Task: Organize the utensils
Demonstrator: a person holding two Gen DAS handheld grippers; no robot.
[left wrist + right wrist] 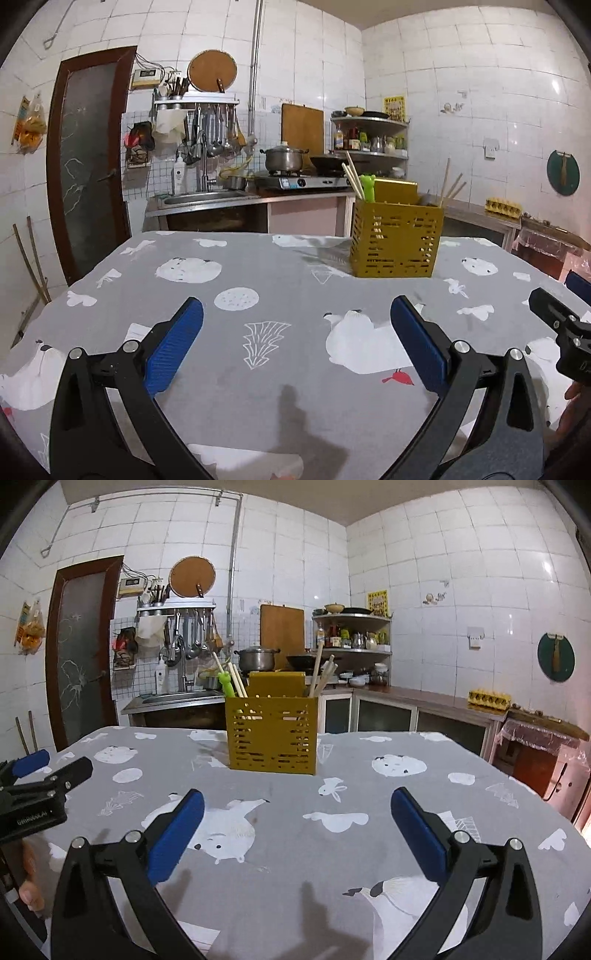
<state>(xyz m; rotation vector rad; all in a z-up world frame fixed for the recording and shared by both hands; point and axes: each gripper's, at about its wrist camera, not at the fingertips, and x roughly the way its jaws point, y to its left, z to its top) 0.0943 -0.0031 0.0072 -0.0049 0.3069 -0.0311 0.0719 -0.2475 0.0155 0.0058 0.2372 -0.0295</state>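
A yellow slotted utensil holder (397,240) (272,734) stands upright toward the far side of the table. Wooden chopsticks (321,672) (352,177) and a green frog-topped utensil (226,682) (367,186) stick out of it. My left gripper (296,314) hovers low over the near part of the grey patterned tablecloth (258,280), open with nothing between its blue pads. My right gripper (297,805) is likewise open and empty, the holder straight ahead of it. Each gripper shows at the edge of the other's view.
Behind the table runs a kitchen counter with a sink (207,197), a gas stove with a pot (284,158) and a wok, and a corner shelf (351,635) of bottles. A brown door (88,162) stands at the left. An egg tray (489,699) lies on the right counter.
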